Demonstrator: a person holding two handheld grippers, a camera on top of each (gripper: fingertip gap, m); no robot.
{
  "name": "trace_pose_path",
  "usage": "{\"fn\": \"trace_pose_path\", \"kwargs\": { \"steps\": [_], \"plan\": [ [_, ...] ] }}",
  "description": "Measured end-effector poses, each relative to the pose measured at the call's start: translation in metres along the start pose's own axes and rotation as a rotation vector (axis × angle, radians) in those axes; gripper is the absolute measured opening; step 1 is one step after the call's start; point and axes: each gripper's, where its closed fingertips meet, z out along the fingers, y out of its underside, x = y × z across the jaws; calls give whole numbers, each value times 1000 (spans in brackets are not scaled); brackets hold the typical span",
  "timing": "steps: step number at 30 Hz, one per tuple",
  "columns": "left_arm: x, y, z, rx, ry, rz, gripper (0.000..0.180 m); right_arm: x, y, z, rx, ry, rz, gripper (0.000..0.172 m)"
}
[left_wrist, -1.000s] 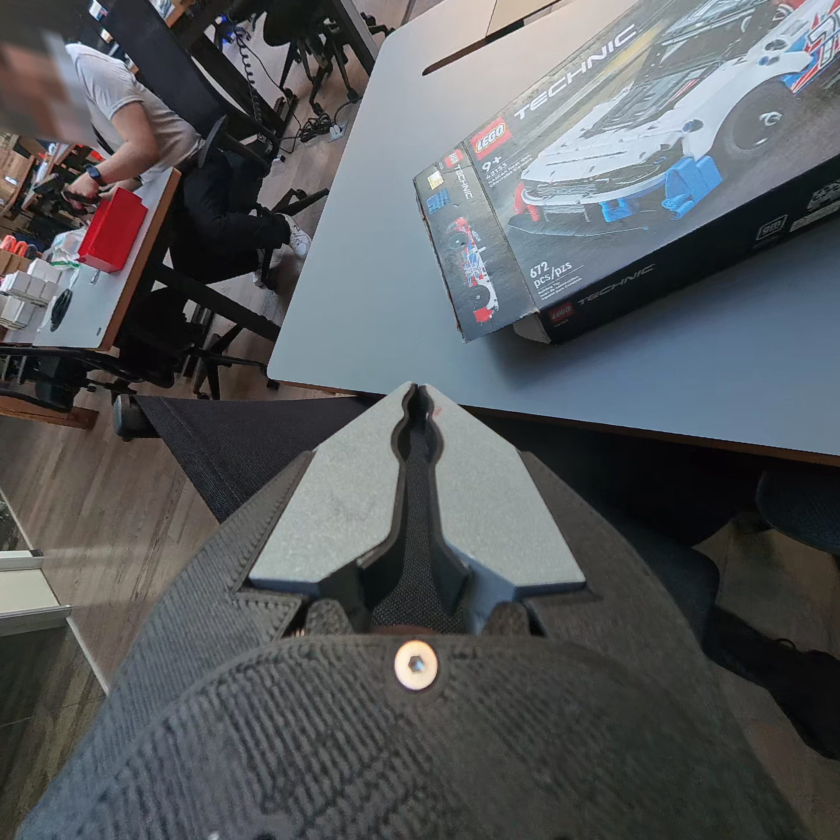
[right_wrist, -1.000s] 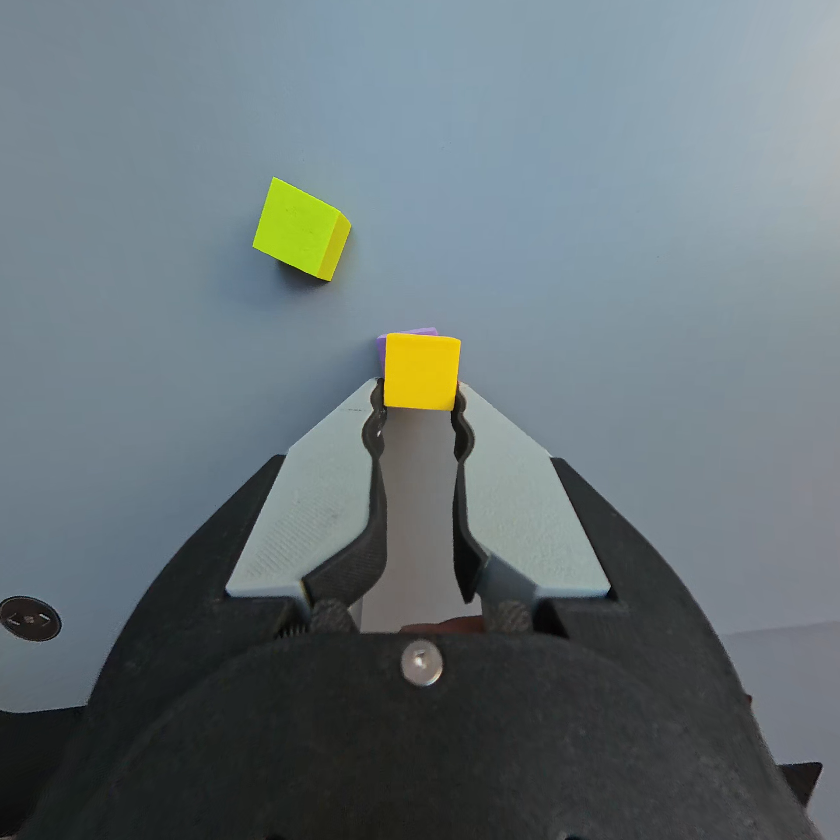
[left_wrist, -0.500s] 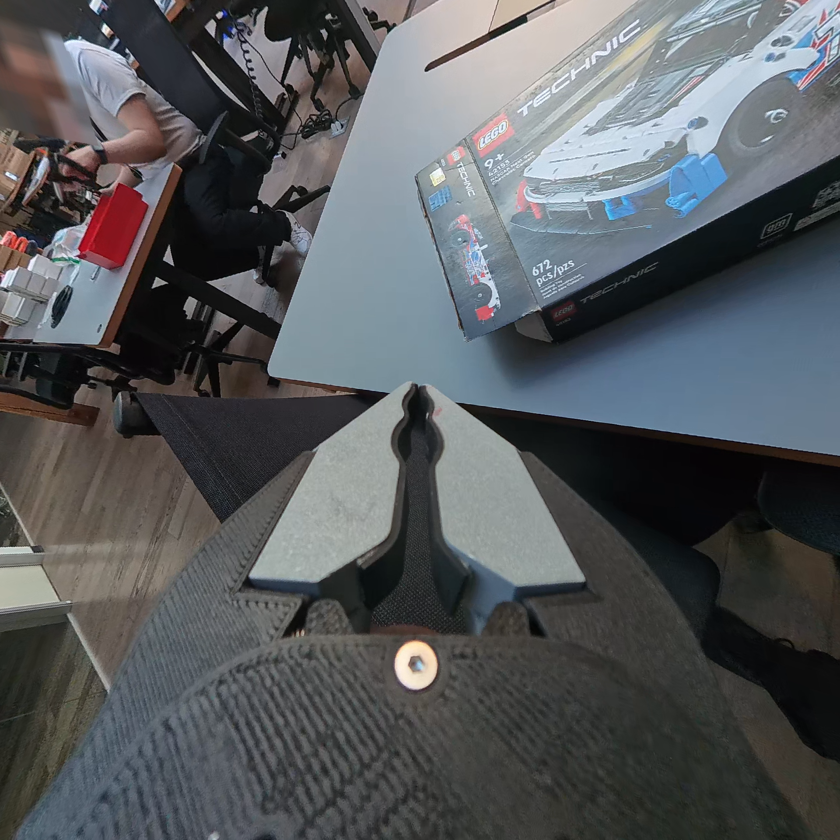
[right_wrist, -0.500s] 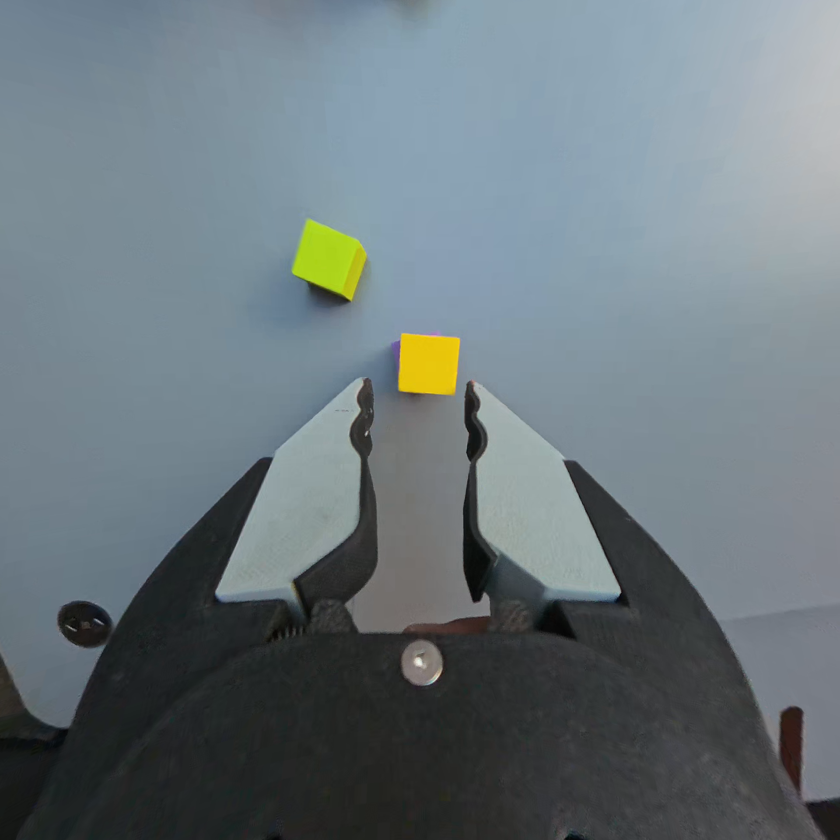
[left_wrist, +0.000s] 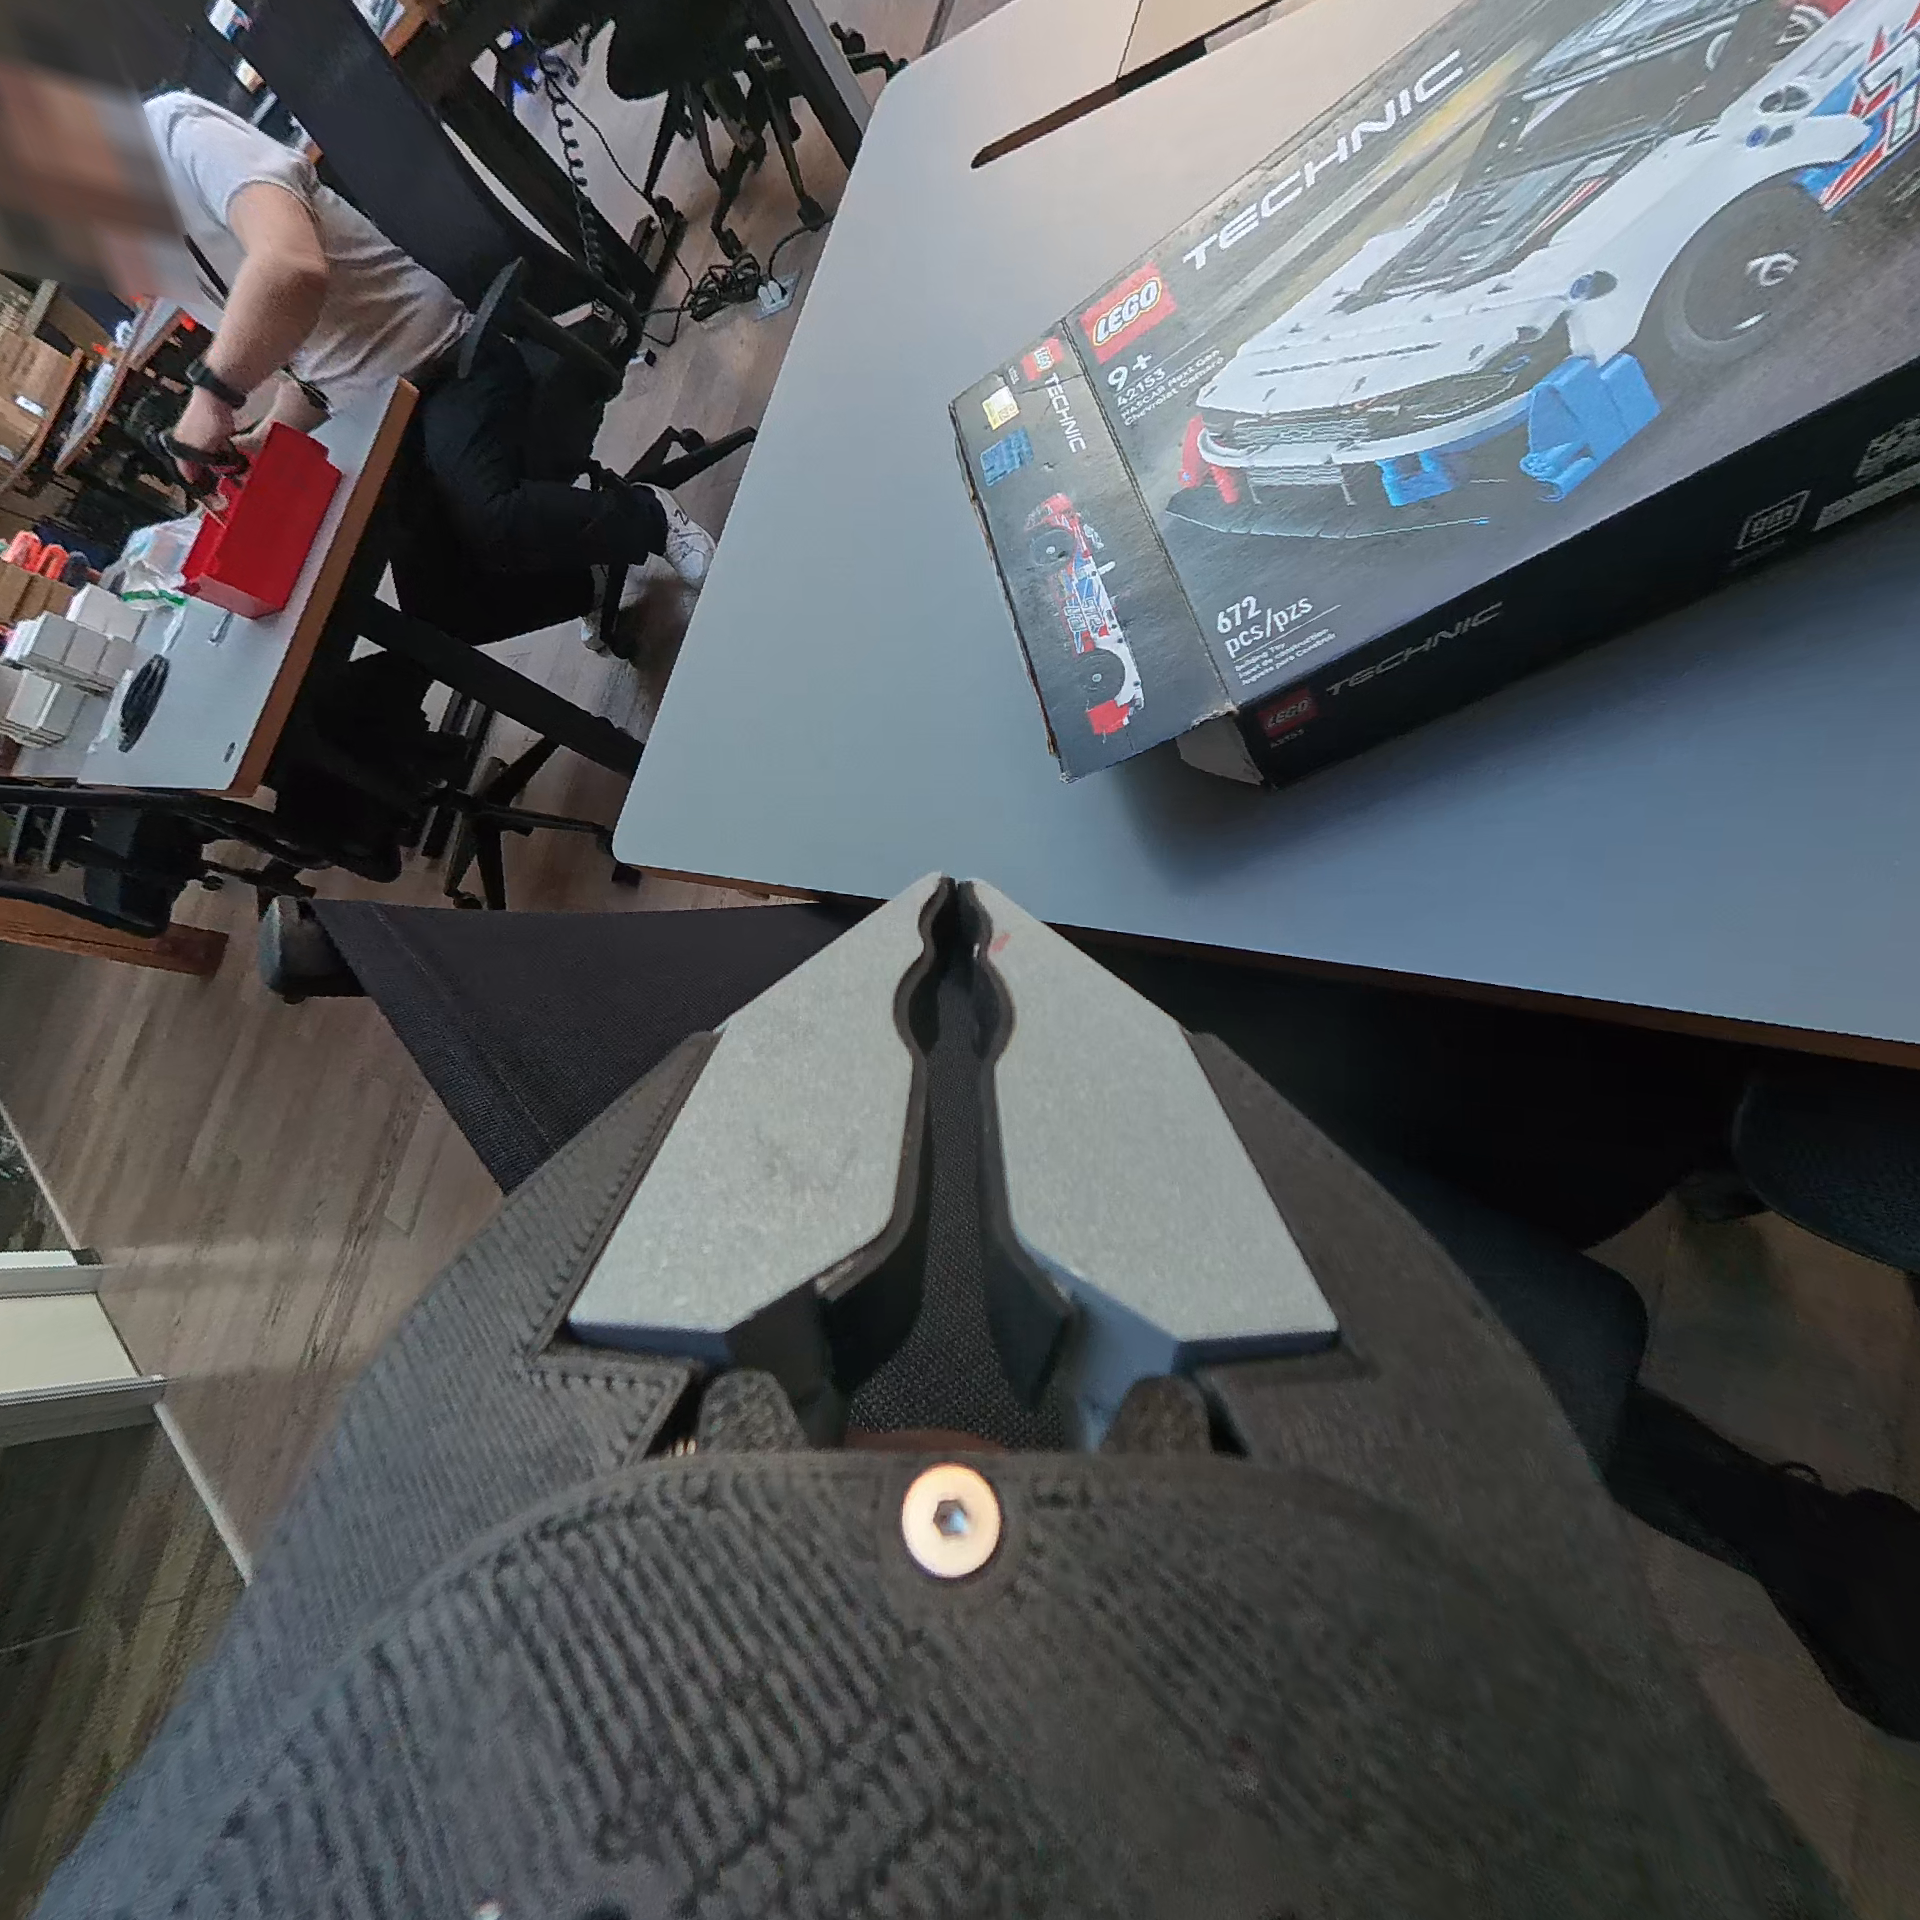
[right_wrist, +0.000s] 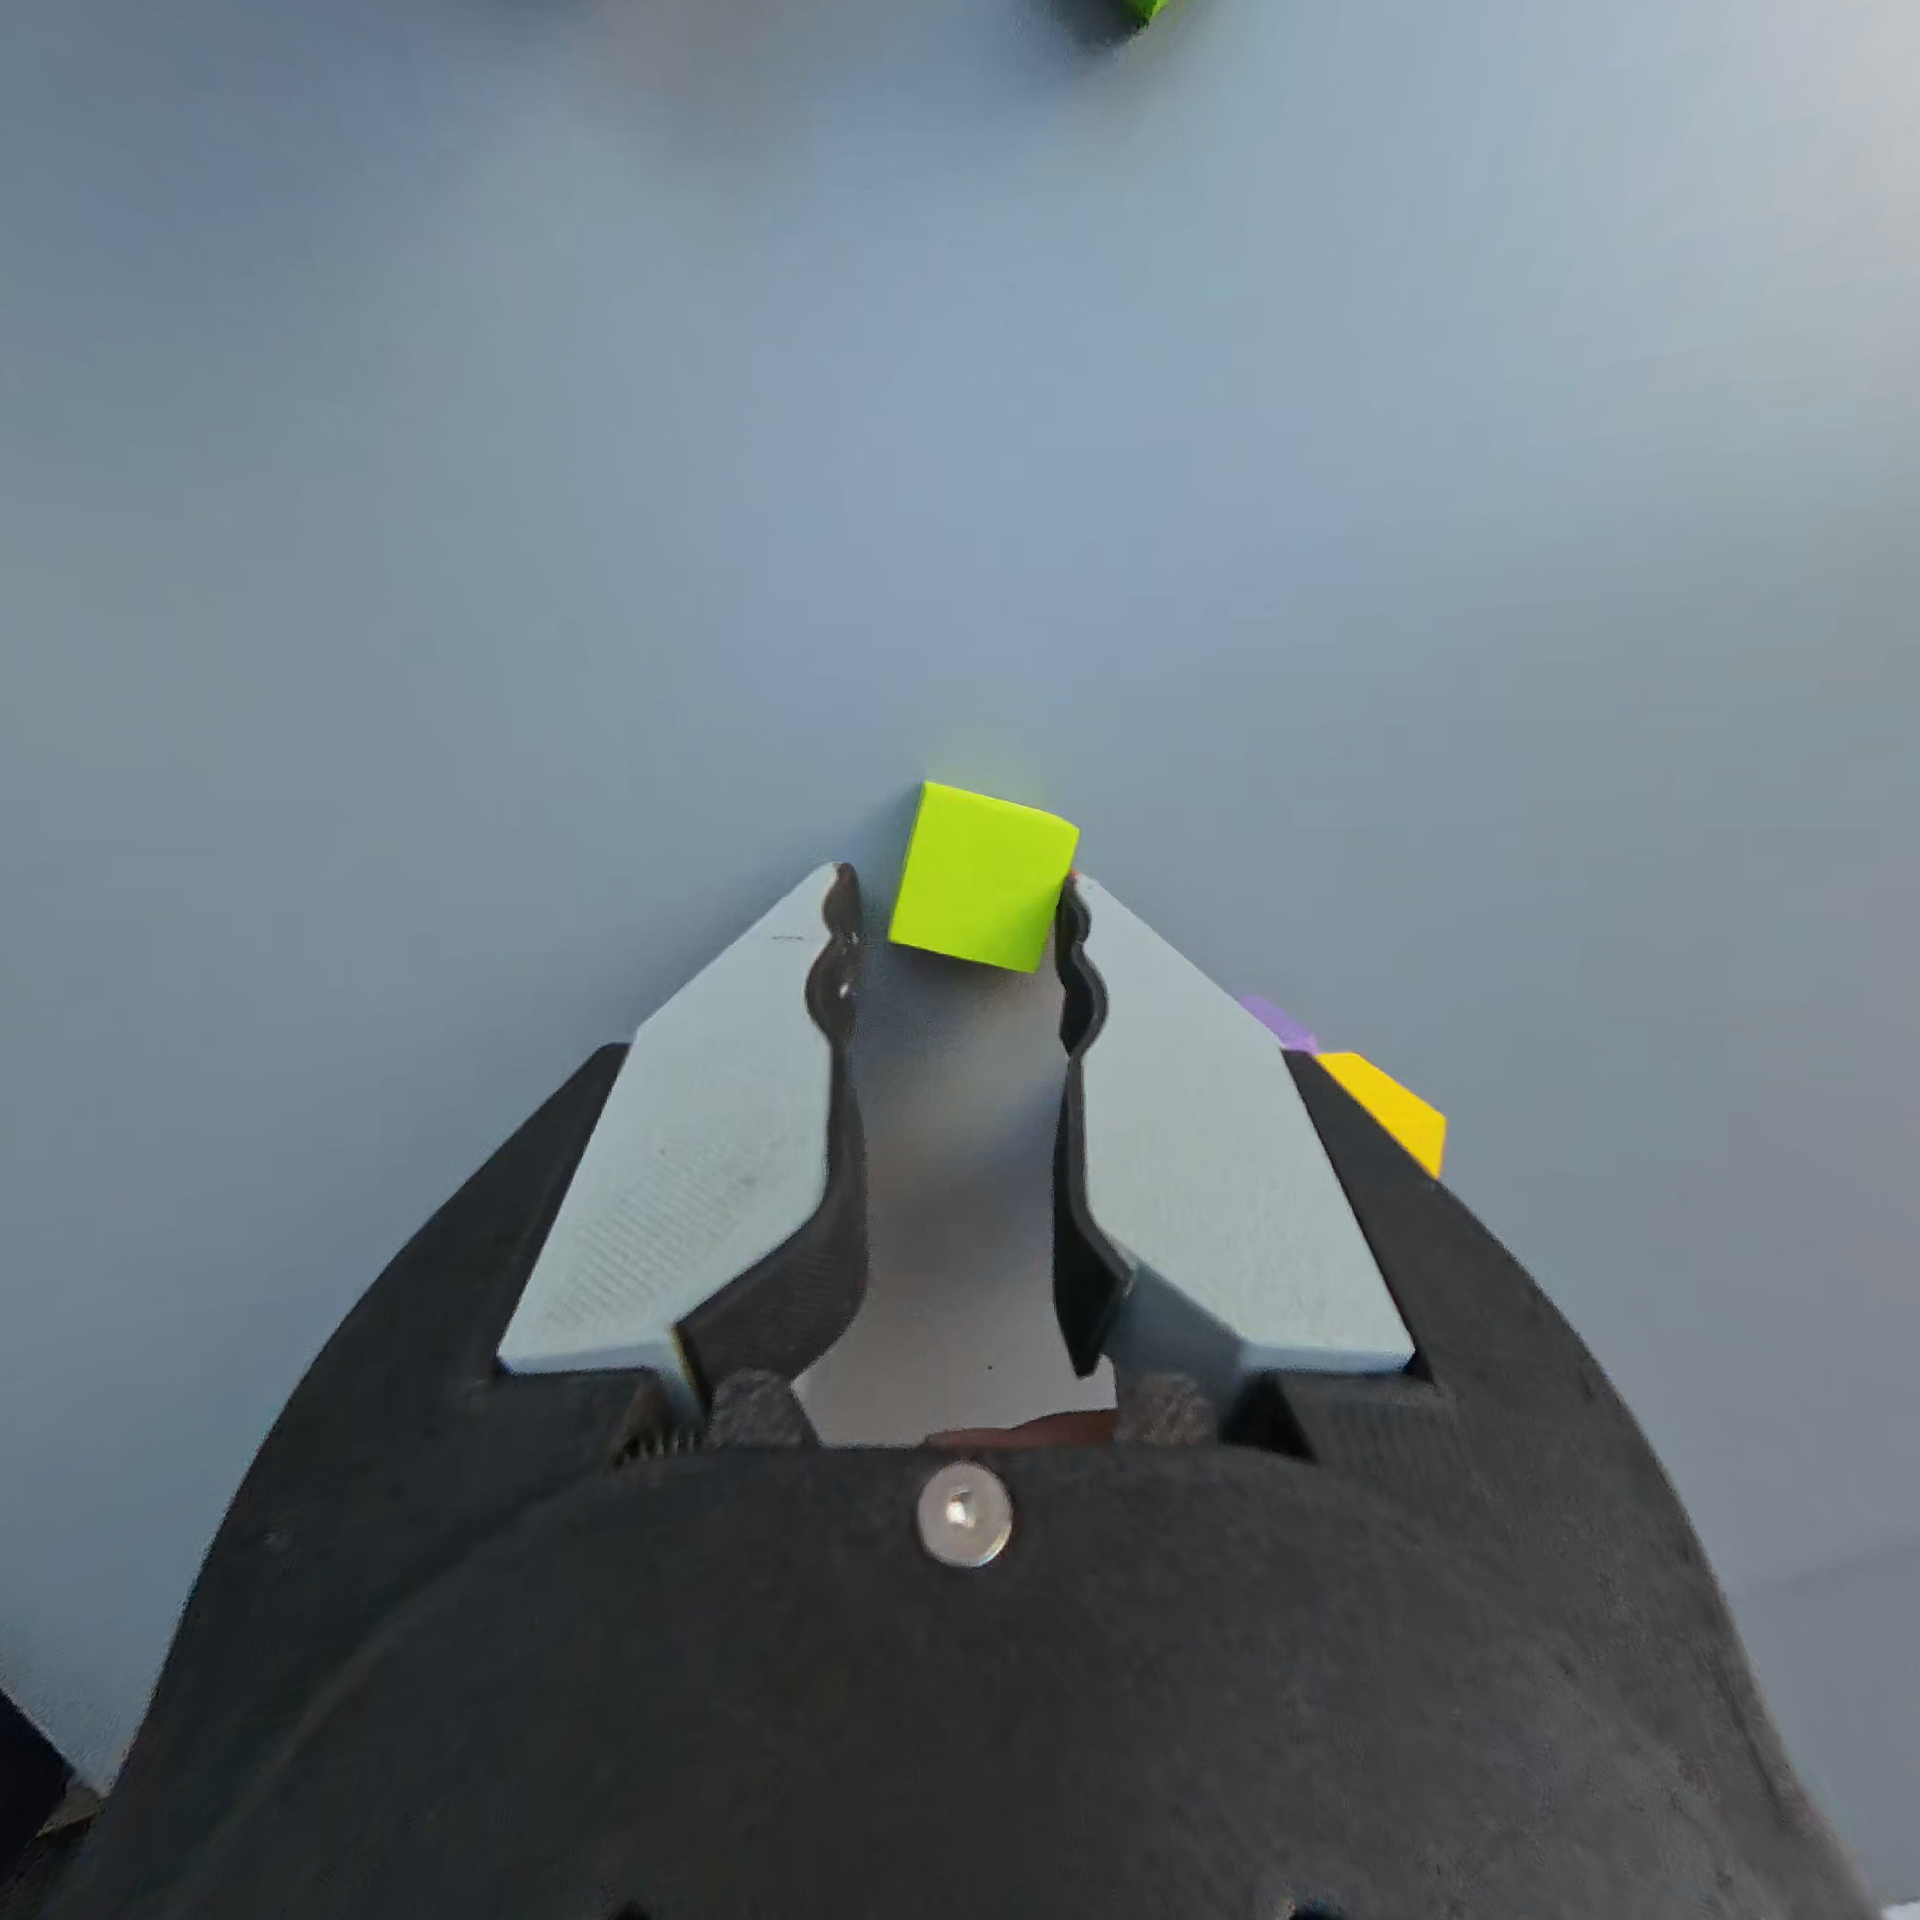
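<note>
Starting with my left claw (left_wrist: 954, 891): its two fingers are pressed together with nothing between them, and it hangs off the near edge of the grey table (left_wrist: 831, 623), over the black mesh of a chair (left_wrist: 582, 997). Far off to its left, a person (left_wrist: 312, 281) sits at another desk with hands at a red bin (left_wrist: 265, 520); I cannot tell what is in it. Ahead and to the right of the tips, a cardboard toy car box (left_wrist: 1351, 468) lies flat on the table. Its near end flap stands open, but nothing of its inside shows.

My right claw (right_wrist: 961, 894) is where the change is. A second ago it was closed on a yellow cube sitting on something purple; half a second ago it stood spread and clear of that cube. Now it is spread around a lime-green cube (right_wrist: 982, 878) on the tabletop (right_wrist: 520, 520). The left fingertip (right_wrist: 821, 914) stands apart from the cube, with bare table showing between them, while the right fingertip (right_wrist: 1081, 935) is at the cube's edge, so nothing is pinched. Just beyond the right finger's outer side a purple piece (right_wrist: 1283, 1023) peeks out, and the yellow cube (right_wrist: 1392, 1117) sits next to it. Well ahead, at the view's top edge, a scrap of another green thing (right_wrist: 1148, 8) shows.
</note>
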Motion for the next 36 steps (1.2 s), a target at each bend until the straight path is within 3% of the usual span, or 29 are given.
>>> {"fn": "trace_pose_path", "kwargs": {
  "steps": [5,12,15,25,28,32,36],
  "plan": [
    [3,0,0,0,8,14,0,-8,-17,-25,93,-45,12,29],
    [4,0,1,-3,13,19,0,66,-1,-75,131,9,113,29],
    [4,0,0,0,13,23,0,79,14,-79,89,-11,110,29],
    [4,1,0,-3,12,23,0,59,30,-57,-6,-39,19,30],
    [4,0,0,-1,11,25,0,60,32,-54,-11,-28,30,43],
    [4,0,0,0,9,21,0,63,21,-72,68,-47,86,46],
    [3,0,0,-3,8,16,0,67,-29,-102,235,-87,115,44]
  ]
}}
